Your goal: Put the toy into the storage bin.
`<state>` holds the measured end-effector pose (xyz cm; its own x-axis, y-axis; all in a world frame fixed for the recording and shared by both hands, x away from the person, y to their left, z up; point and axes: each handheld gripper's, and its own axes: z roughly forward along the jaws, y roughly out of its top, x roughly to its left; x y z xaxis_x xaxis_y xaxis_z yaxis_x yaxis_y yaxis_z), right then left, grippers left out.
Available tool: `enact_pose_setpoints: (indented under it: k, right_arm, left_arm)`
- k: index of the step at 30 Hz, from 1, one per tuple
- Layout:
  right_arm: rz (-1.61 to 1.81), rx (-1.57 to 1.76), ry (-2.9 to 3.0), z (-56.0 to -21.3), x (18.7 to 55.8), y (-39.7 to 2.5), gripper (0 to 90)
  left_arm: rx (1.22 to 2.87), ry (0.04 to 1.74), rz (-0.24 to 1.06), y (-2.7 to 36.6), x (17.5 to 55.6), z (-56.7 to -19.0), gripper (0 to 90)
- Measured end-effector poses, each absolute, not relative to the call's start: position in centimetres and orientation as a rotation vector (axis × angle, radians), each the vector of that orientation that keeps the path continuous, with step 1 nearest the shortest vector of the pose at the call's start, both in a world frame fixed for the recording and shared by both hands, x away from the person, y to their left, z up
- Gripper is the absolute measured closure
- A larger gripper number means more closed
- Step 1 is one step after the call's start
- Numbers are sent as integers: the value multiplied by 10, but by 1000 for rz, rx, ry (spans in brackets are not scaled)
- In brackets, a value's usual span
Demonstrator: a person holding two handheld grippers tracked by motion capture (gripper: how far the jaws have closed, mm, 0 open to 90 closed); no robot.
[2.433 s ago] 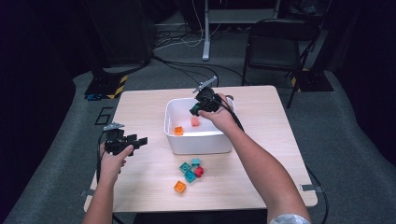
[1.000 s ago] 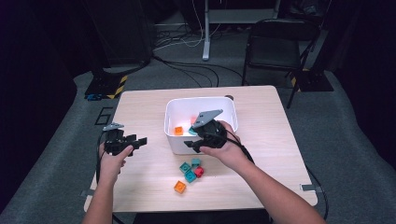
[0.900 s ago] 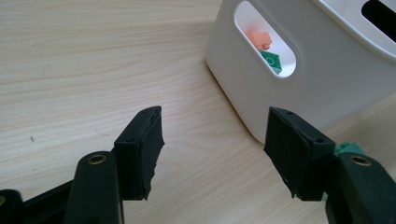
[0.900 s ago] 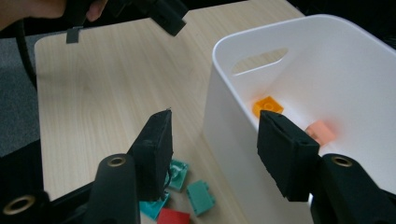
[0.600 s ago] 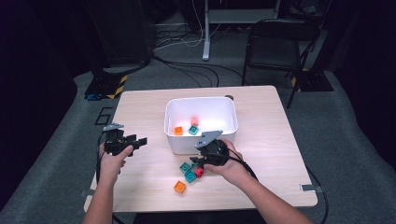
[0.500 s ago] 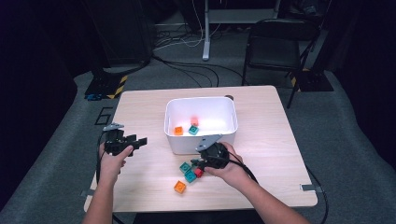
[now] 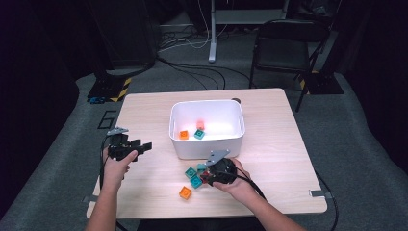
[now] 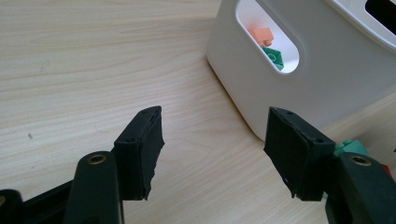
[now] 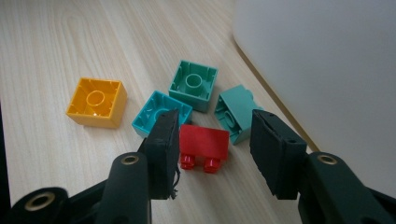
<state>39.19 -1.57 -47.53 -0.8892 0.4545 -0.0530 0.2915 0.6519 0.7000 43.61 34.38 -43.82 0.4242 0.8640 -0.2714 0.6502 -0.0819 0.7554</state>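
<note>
The red block (image 9: 205, 144) lies on its side on the wooden table (image 7: 288, 144), studs pointing toward the camera in the right gripper view, just in front of the white bin's (image 7: 207, 144) near wall and at the middle of a small cluster of loose blocks. The right gripper (image 9: 212, 144) is down over it with its jaws parted a little wider than the block: the left jaw stands right against the block's left end, the right jaw a short gap off its right end, so the block sits between them ungripped. Around the red block in that view, a light teal block (image 9: 161, 113) lies at about ten o'clock, hollow underside up and partly behind the left jaw; a green block (image 9: 193, 85) sits at twelve o'clock, also underside up; another teal block (image 9: 236, 114) rests at one o'clock, close to the bin wall; and an orange block (image 9: 97, 101) lies apart at nine to ten o'clock, hollow side up. In the high view the right hand (image 7: 235, 180) holds its gripper at six o'clock from the bin. Inside the bin lie an orange brick (image 7: 184, 134), a teal brick (image 7: 199, 134) and a reddish brick (image 7: 200, 124). The left gripper (image 8: 215, 144) hovers above bare table at about eight o'clock from the bin, jaws spread wide with nothing between them, pointing toward the bin's handle cut-out.
</note>
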Motion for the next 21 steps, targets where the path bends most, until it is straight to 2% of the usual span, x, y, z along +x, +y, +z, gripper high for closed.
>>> enact_pose_setpoints:
  k: [21]
  right_arm:
    - [997, 624, 2687, -499, 395, -15, 533]
  left_arm:
    - [1806, 1303, 306, 343, 437, -440, 366]
